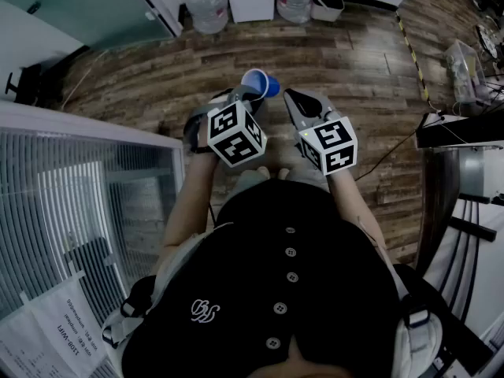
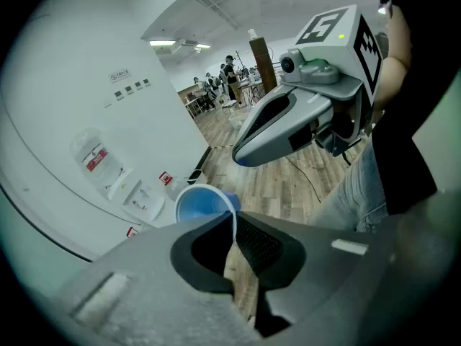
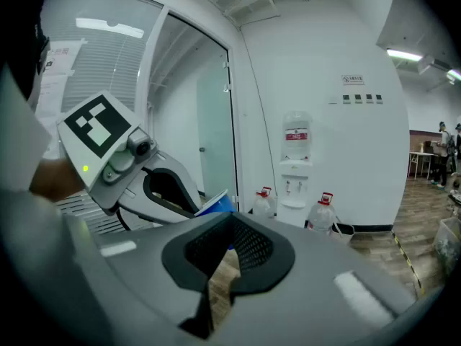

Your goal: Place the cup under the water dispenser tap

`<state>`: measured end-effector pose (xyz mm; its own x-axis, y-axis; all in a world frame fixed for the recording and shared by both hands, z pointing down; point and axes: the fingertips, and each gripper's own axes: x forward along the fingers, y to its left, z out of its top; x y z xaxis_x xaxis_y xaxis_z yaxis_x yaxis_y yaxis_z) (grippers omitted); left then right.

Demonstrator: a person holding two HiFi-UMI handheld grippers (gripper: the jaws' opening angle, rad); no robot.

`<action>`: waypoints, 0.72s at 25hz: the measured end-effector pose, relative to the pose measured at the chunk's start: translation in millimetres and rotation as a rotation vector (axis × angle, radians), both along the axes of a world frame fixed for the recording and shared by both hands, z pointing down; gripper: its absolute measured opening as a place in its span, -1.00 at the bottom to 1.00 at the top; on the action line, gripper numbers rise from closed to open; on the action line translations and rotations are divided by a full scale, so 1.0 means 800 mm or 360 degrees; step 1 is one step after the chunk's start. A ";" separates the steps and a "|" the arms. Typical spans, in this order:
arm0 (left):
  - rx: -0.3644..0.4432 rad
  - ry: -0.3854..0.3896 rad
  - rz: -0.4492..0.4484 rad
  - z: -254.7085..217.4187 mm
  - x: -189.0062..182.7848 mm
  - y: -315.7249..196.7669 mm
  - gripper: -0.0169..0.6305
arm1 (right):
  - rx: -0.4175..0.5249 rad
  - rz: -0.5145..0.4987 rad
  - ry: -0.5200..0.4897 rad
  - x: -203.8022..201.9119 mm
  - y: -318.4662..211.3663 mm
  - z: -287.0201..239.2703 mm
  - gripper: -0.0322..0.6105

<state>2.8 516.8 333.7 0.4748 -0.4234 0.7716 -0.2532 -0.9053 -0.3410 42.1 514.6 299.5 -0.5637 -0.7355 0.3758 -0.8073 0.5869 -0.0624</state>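
You: left gripper (image 1: 246, 94) pinches blue cup (image 1: 261, 83) by thin rim, at 12 o'clock. Cup looks light, bendy, likely slippery; squeeze soft, keep hold at rim. Right gripper (image 1: 293, 99) pressed together, holds nothing. Water dispenser (image 3: 295, 170) well apart, 12 o'clock.

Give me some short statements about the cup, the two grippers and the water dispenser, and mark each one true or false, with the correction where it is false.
1. The left gripper holds the blue cup by its rim. True.
2. The cup already stands under the tap of the water dispenser. False: it is held in the air, with bare floor between it and the dispenser.
3. The right gripper also grips the cup. False: nothing is between its jaws.
4. Water bottles stand on the floor on both sides of the dispenser. True.
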 end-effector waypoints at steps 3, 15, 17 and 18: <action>-0.0013 -0.0005 0.0012 -0.002 -0.002 -0.001 -0.90 | 0.0001 -0.0011 0.0001 -0.007 -0.001 -0.001 -0.90; -0.0018 -0.0038 0.0061 0.000 -0.002 0.004 -0.90 | -0.0022 -0.0007 0.0023 -0.013 0.003 0.005 -0.90; -0.0017 -0.0046 0.0066 0.001 -0.002 0.005 -0.90 | -0.0033 0.0007 0.0014 -0.013 0.004 0.007 -0.90; -0.0015 -0.0050 0.0068 0.001 -0.003 0.006 -0.90 | -0.0032 0.0019 0.0006 -0.013 0.004 0.008 -0.90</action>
